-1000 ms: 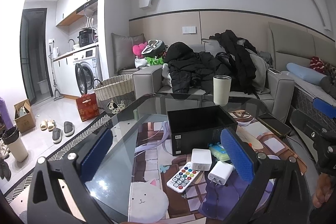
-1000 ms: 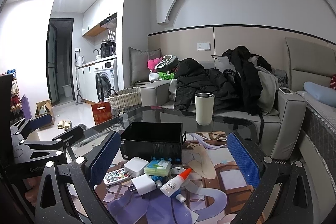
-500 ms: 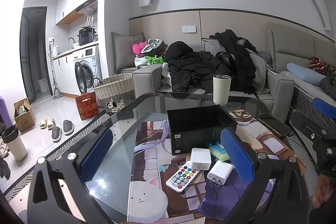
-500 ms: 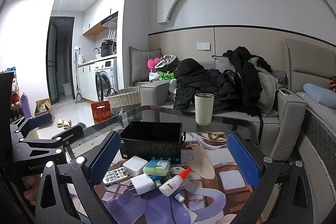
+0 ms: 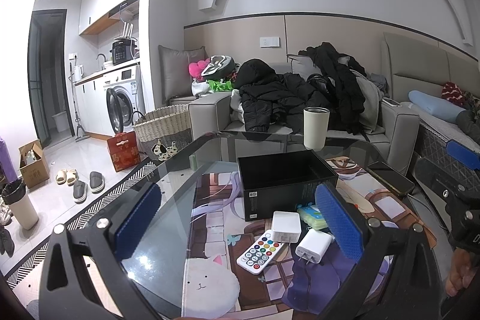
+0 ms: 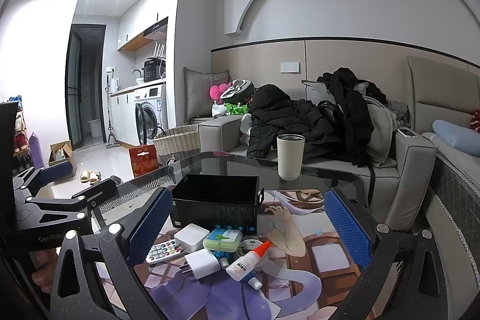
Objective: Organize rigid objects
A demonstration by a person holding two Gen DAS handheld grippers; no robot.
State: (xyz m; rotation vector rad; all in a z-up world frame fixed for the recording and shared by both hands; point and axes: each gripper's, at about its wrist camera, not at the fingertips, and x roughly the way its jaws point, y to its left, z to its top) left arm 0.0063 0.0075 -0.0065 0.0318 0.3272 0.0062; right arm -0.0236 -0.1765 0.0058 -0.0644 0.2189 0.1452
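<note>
An open black box (image 5: 285, 182) (image 6: 216, 204) stands on the glass table. In front of it lie a white remote with coloured buttons (image 5: 259, 252) (image 6: 163, 251), two white chargers (image 5: 286, 226) (image 5: 313, 242) (image 6: 191, 237) (image 6: 201, 263), a green case (image 6: 222, 239) (image 5: 312, 215) and a glue bottle with a red cap (image 6: 247, 263). My left gripper (image 5: 237, 224) is open and empty, above the table near the pile. My right gripper (image 6: 246, 225) is open and empty, framing the pile.
A cream tumbler (image 5: 315, 128) (image 6: 290, 156) stands at the table's far edge. A dark phone (image 5: 390, 177) lies at the right. A sofa with black coats (image 5: 300, 98) is behind. A wicker basket (image 5: 163, 126) and red box (image 5: 123, 150) sit on the floor left.
Both views have shifted only slightly; the objects and open grippers stay where they were.
</note>
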